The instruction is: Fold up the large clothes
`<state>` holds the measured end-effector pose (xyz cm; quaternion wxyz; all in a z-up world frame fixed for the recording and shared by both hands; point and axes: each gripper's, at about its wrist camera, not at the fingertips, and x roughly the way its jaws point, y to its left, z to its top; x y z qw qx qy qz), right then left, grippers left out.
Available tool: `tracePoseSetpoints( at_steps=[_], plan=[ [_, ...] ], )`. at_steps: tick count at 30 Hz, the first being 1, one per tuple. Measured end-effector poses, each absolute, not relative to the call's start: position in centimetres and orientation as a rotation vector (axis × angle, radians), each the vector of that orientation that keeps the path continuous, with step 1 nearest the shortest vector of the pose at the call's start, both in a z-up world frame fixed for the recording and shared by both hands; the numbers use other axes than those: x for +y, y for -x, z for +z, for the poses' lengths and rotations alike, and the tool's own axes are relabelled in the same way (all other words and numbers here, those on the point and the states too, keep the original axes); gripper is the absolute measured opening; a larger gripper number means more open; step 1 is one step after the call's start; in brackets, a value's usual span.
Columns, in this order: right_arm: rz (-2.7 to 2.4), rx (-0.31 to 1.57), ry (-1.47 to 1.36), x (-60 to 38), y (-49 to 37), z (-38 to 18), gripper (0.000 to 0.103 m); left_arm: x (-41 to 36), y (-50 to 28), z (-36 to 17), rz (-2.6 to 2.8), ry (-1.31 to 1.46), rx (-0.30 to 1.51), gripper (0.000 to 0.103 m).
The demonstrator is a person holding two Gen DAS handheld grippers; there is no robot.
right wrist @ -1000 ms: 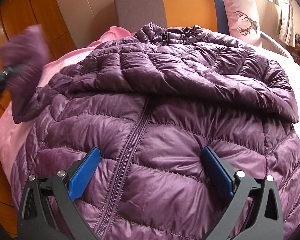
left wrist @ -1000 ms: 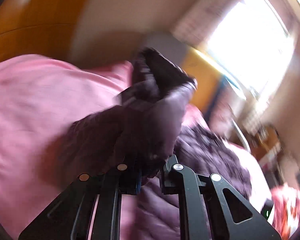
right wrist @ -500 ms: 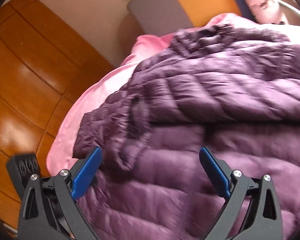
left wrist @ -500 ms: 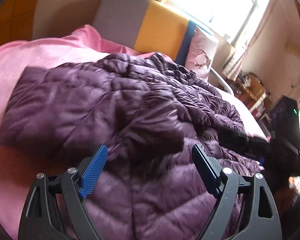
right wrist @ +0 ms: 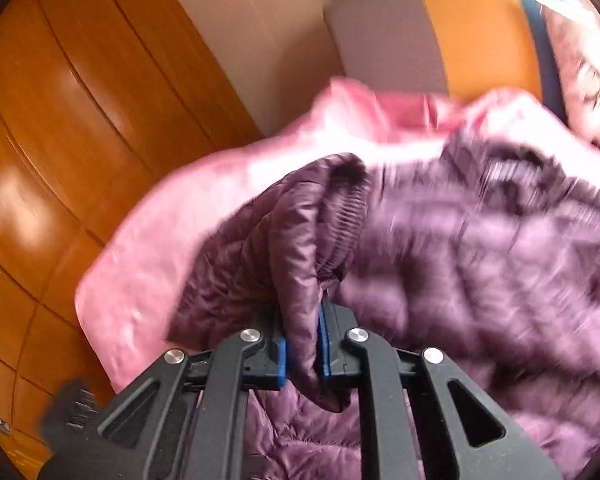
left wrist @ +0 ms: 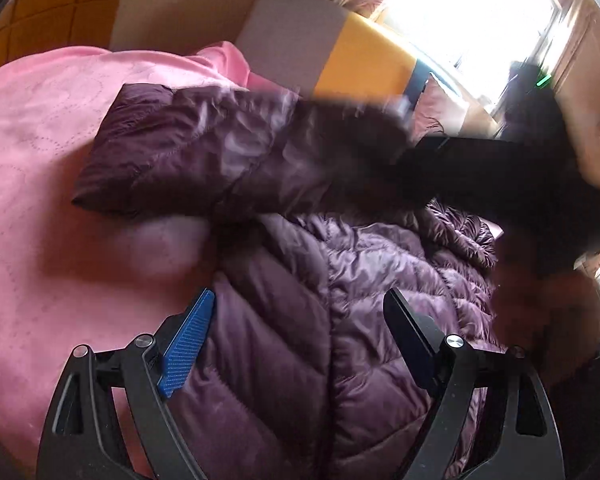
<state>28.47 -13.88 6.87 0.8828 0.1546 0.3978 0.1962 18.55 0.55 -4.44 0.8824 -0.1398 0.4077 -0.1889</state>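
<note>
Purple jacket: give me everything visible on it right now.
The purple jacket is quilted, shiny and puffy, lying on a pink bedspread, one sleeve stretched sideways. The right gripper has just closed on a sleeve end near its ribbed cuff. The left gripper hovers open over the body.

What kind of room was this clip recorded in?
Most likely a bedroom: a purple puffer jacket lies on a bed with a pink cover, against a grey and orange headboard, beside a curtained window.
</note>
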Motion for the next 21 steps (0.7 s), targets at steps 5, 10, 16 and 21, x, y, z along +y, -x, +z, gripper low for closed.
tracePoseSetpoints(
  at_steps=[5,10,16,21],
  plan=[
    [0.316,0.699,-0.374,-20.0,-28.0,11.7,0.011,-0.9,-19.8,-4.3,-0.398,0.28,0.864,0.085],
    [0.151,0.701,-0.432,-27.4,-27.6,10.7,0.011,-1.7,-21.0,-4.5,-0.396,0.275,0.884,0.085],
    [-0.047,0.789,-0.525,-35.3,-26.4,5.2,0.011,-2.4,-20.6,-4.7,-0.391,0.222,0.893,0.085],
    [-0.158,0.865,-0.585,-39.0,-24.9,1.1,0.011,-2.4,-20.7,-3.8,-0.402,0.199,0.88,0.085]
  ],
)
